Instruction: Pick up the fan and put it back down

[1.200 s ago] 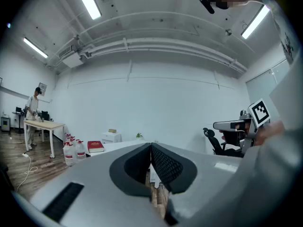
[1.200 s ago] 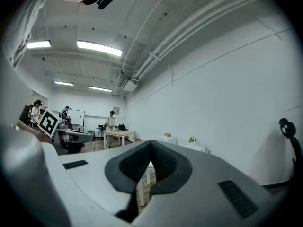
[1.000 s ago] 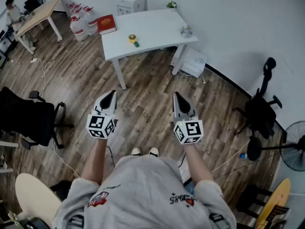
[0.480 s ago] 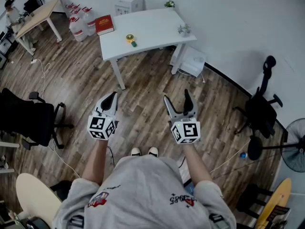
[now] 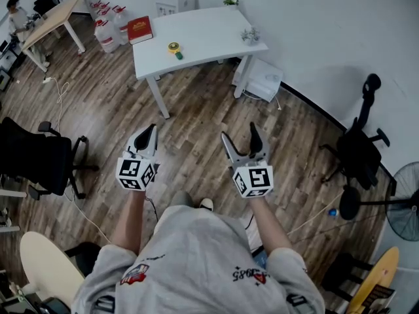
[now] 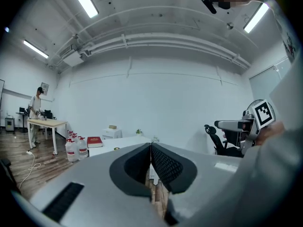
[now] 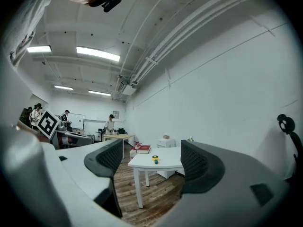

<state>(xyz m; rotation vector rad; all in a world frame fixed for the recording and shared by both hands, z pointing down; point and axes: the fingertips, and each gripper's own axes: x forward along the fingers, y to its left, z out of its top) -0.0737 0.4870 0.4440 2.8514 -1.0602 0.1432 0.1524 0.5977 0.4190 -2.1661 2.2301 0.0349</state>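
Observation:
A black standing fan stands on the wood floor at the far right edge of the head view, cut off by the frame; neither gripper view shows it. My left gripper is held at waist height, shut and empty, its pads meeting. My right gripper hovers beside it, well left of the fan. Its jaws have just been opening and stand wide with nothing between them, framing the white table. Both grippers point at the table, not at the fan.
The white table carries a red book, a yellow tape roll and a small plant. A white box sits under it. Black chairs stand left and right. Water bottles and cables are on the floor.
The right gripper's jaws went from shut to wide open. The person has taken a step and both grippers shifted slightly; the table sits a little higher in the head view.

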